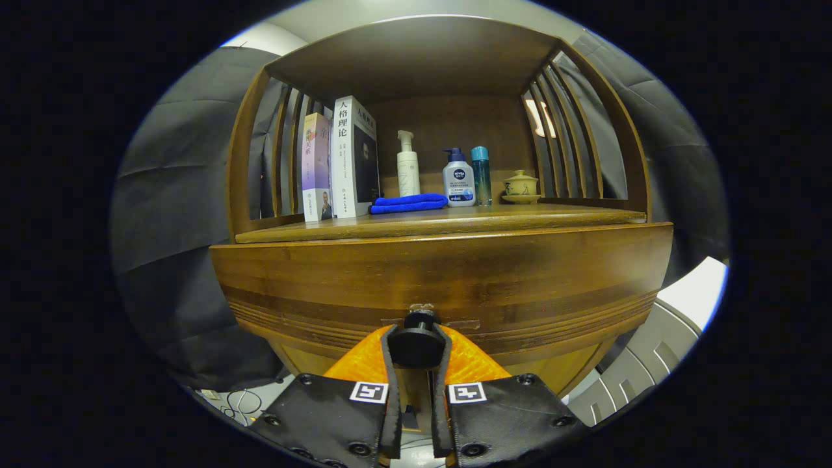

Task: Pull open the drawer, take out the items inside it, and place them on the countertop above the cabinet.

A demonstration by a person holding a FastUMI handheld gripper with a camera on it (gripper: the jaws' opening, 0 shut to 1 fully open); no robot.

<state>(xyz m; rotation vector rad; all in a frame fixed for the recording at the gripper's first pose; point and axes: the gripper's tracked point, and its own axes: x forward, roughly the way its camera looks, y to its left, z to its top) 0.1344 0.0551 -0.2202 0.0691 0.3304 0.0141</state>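
My gripper (417, 344) pinches the black knob (418, 343) on the drawer (455, 286), both fingers pressed on its sides. Drawer front sits just beyond the fingertips, under the countertop (448, 221). On the countertop: two books (343, 159) standing at left, folded blue cloth (408, 203) near the middle, white pump bottle (407, 166) behind it, blue-capped pump bottle (458, 179), teal bottle (481, 174), lidded cup (520, 186) far right.

The brown wooden cabinet (442, 273) gleams, smooth and polished. The round black knob (416, 346) looks matt plastic. A folded blue cloth (408, 203) seems soft.
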